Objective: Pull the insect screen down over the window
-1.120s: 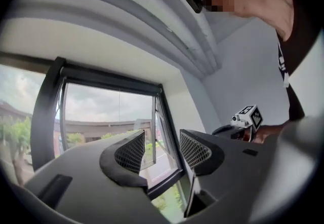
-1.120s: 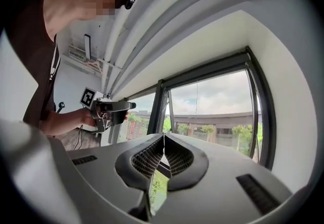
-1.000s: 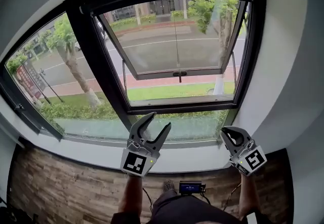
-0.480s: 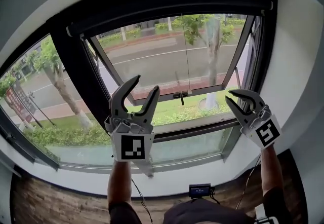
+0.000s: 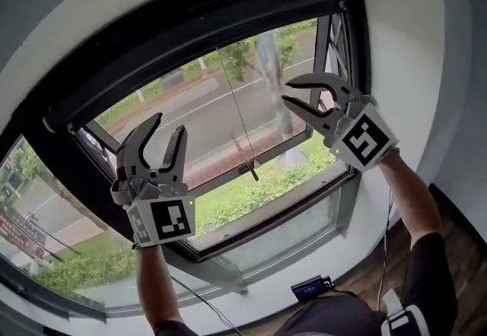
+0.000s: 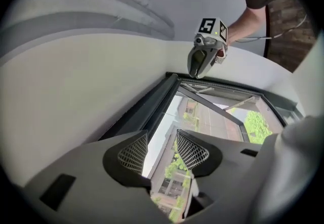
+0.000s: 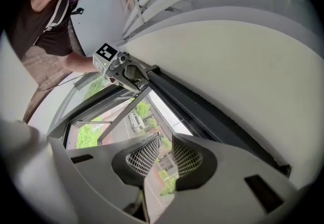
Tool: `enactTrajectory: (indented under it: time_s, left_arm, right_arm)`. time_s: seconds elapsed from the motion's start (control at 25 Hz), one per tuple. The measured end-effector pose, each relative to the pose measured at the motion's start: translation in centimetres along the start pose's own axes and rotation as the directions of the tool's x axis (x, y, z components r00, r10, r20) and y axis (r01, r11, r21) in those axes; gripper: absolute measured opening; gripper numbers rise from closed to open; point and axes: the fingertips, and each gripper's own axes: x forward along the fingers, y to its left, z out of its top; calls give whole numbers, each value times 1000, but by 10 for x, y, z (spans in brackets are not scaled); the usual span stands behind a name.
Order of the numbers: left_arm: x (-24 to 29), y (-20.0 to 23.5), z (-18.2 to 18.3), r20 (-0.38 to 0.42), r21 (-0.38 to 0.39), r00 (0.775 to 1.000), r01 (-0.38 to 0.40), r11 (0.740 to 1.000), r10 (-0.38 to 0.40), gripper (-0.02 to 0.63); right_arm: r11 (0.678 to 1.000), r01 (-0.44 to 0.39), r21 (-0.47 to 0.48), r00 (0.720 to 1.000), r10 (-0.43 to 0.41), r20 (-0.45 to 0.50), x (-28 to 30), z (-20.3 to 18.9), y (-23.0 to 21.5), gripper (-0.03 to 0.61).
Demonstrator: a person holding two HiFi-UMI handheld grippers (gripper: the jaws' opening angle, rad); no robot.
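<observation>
Insect screen (image 5: pixel 205 42): rolled up in dark cassette along window (image 5: pixel 198 137) top, 12 o'clock in head view. L gripper (image 5: pixel 169 124) at 8, R gripper (image 5: pixel 291 91) at 2, both raised.
L gripper view: jaws wide apart, closing, nothing btwn.
R gripper view: jaws narrowly apart, opening, nothing btwn.

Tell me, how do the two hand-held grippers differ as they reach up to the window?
The left hand-held gripper is lower, with its jaws pointing up. The right hand-held gripper is higher, near the top right corner of the window, with its jaws pointing sideways. The left one's jaws are wider apart and closing, while the right one's are narrower and opening. Both are empty.
</observation>
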Motion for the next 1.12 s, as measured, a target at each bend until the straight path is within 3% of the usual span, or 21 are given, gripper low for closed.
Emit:
enactTrajectory:
  time_s: [0.24, 0.36, 0.56, 0.84, 1.12]
  left_arm:
    - [52, 16, -12, -149, 156, 989, 40, 987, -17, 189]
    - [73, 19, -17, -209, 178, 978, 54, 983, -16, 184]
    - [104, 26, -14, -248, 192, 969, 43, 980, 6, 118]
    - [127, 30, -17, -311, 211, 950, 44, 976, 25, 108]
    - [133, 29, -24, -380, 257, 925, 107, 960, -1, 58]
  right_arm:
    - [990, 16, -138, 998, -24, -61, 22, -18, -62, 63]
    - [983, -18, -181, 996, 2, -87, 37, -34, -78, 63]
    - [965, -16, -263, 994, -13, -109, 60, -41, -104, 63]
    - [920, -47, -388, 989, -11, -147, 79, -46, -108, 63]
    - [903, -82, -422, 975, -15, -222, 83, -53, -119, 63]
